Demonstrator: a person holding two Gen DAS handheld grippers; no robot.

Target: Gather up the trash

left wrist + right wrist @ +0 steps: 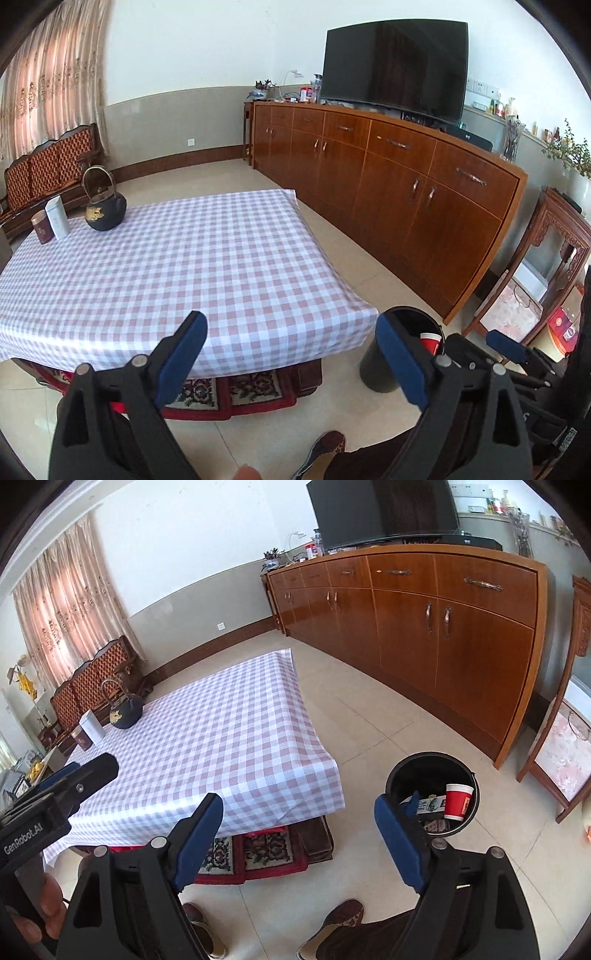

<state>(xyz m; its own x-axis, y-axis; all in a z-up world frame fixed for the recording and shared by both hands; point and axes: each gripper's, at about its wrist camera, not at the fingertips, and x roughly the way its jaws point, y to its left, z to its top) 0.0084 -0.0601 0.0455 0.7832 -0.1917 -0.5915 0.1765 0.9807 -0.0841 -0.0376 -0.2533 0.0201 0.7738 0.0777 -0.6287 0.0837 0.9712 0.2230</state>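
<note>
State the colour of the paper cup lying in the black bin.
Red with a white rim: the paper cup in the black bin, clearest in the right wrist view.

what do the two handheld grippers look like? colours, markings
Both the left gripper and right gripper have black plastic bodies, silver pivot pins and blue padded fingers. White "GenRobot.AI" lettering marks the left unit's housing.

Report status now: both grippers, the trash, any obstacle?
Left gripper open, empty. Right gripper open, empty. Red cup inside black bin. Nothing in the way.
</note>
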